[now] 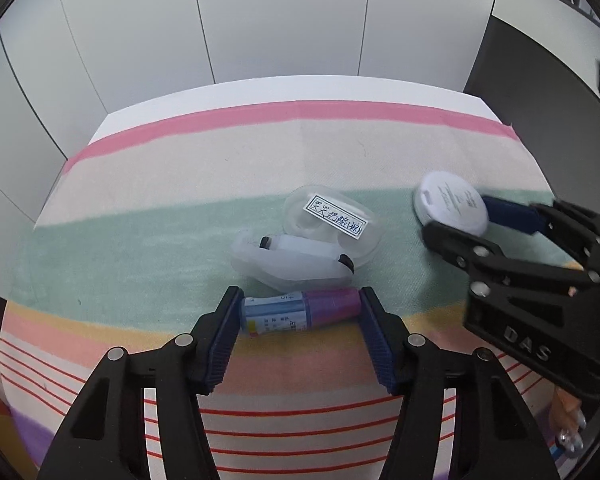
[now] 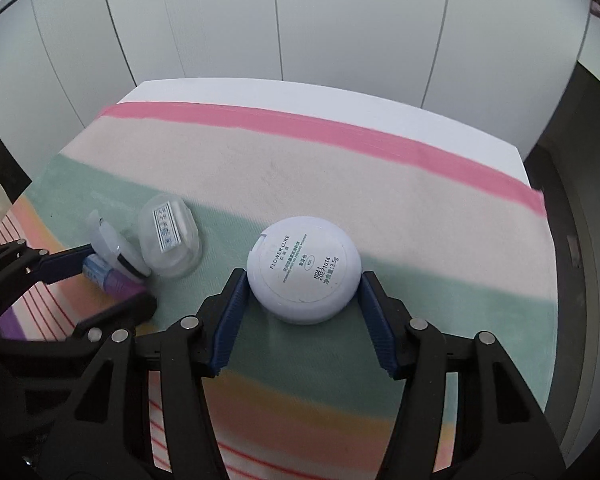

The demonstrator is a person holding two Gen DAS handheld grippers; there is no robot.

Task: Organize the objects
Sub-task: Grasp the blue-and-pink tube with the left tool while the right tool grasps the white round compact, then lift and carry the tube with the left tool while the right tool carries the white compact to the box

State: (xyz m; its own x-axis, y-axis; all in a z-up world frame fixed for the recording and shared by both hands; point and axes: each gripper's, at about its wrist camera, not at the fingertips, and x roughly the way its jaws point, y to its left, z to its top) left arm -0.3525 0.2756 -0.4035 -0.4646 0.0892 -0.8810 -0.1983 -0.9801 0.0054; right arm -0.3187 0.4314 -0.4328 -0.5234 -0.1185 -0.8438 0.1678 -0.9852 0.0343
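A striped cloth (image 1: 220,168) covers the table. Near its middle, on the green stripe, lies an open clear plastic case (image 1: 320,236). Toward the right edge, the right gripper (image 2: 302,288) clamps a round white powder compact (image 2: 304,268). Just nearer than the case, the left gripper (image 1: 300,312) pinches a small purple-capped bottle (image 1: 300,314) end to end.

A white worktop (image 1: 148,114) carries a striped cloth (image 1: 220,168) banded in pink, cream, green, yellow and thin red lines, which covers most of it and leaves a bare strip at the far edge. On the green band lie an open clear plastic case (image 1: 320,232) with a label on its lid and a round white compact (image 2: 304,270), well apart. Just in front of the case, a small blue-and-purple bottle (image 1: 300,312) lies on its side.
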